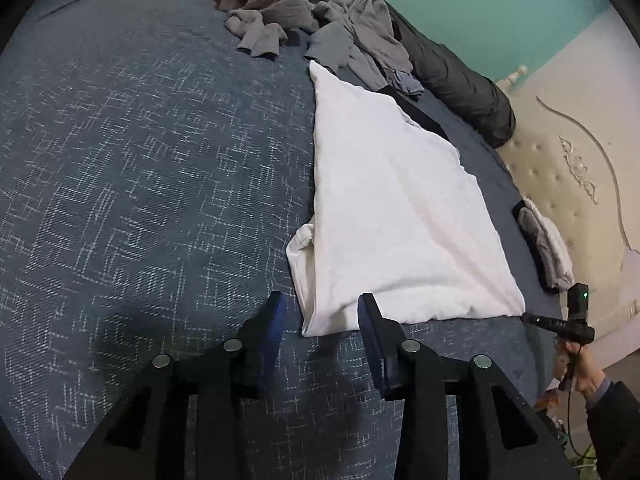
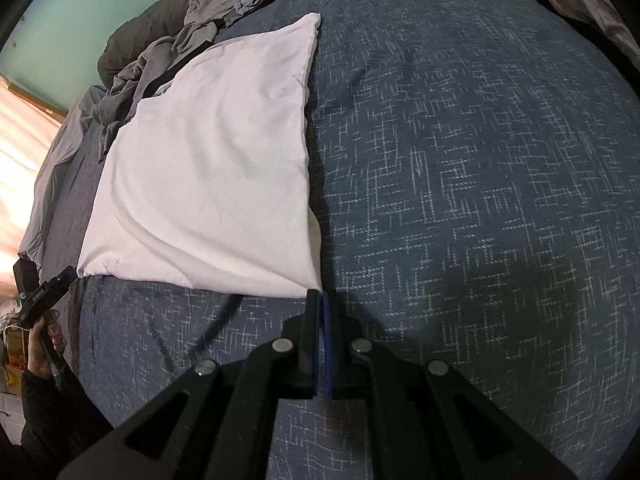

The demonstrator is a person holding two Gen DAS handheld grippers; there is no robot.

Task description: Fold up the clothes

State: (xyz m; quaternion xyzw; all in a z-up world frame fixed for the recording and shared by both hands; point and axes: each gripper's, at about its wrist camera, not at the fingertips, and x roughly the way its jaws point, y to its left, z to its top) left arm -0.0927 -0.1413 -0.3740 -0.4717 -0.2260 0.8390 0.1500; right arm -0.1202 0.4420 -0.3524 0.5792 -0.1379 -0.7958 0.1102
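Our left gripper [image 1: 322, 312] stands with its fingers apart and nothing between them, the near left corner of the white shirt [image 1: 396, 216] just beyond. Our right gripper [image 2: 319, 300] has its fingers pressed together at the shirt's near right corner [image 2: 308, 284]; whether cloth is pinched, we cannot tell. We find the shirt folded flat on the blue bedspread [image 1: 140, 168], grey clothes [image 1: 304, 16] heaped beyond.

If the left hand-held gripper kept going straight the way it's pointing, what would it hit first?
Most likely the near corner of the white shirt: the left hand-held gripper is open with that corner just ahead between its fingers. Depth is unclear, so it might meet the blue bedspread first.
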